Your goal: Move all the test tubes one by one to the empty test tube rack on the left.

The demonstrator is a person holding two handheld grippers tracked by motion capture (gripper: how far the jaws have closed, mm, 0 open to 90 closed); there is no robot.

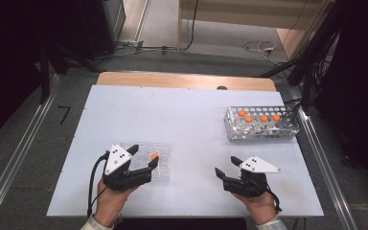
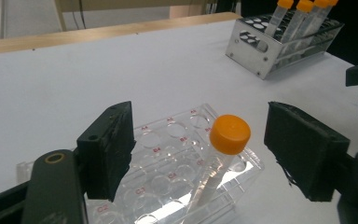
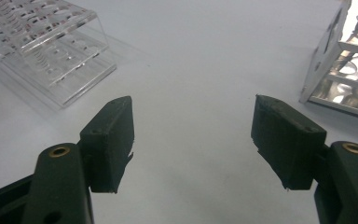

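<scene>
Tube (image 2: 216,161), clear with orange cap (image 2: 230,134), stands in the clear rack (image 2: 168,186) between the released left gripper (image 2: 200,149); right gripper (image 3: 193,144) spread, empty; white table (image 1: 182,120), grey floor

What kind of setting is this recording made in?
Probably a lab or test bench: a white table holds a metal rack of orange-capped tubes and a clear rack, with cables on the floor behind.

Lab: test-tube racks (image 1: 262,123) on table (image 1: 182,115)
</scene>
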